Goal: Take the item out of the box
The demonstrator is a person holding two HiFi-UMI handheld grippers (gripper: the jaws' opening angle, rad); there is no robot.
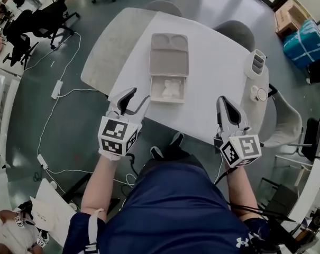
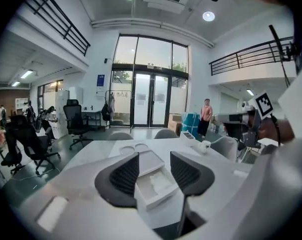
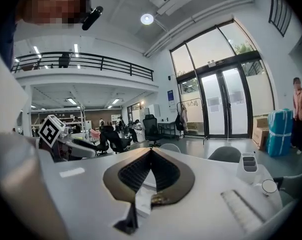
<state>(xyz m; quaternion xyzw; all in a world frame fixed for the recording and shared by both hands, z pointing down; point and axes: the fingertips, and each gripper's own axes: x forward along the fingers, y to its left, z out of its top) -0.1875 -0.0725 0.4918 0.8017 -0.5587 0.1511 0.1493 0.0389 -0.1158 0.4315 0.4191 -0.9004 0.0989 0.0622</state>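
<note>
Head view: we find the left gripper spread wide, holding nothing; the right gripper closed tip to tip, empty. Just ahead of the left jaws, on the table, sits the open box, the white item inside its nearer tray.

head view is looking steeply down from above onto the white table and open box. left gripper view is sitting low at the table edge, facing the box closely. both gripper views are facing the same glass doors across the room.
</note>
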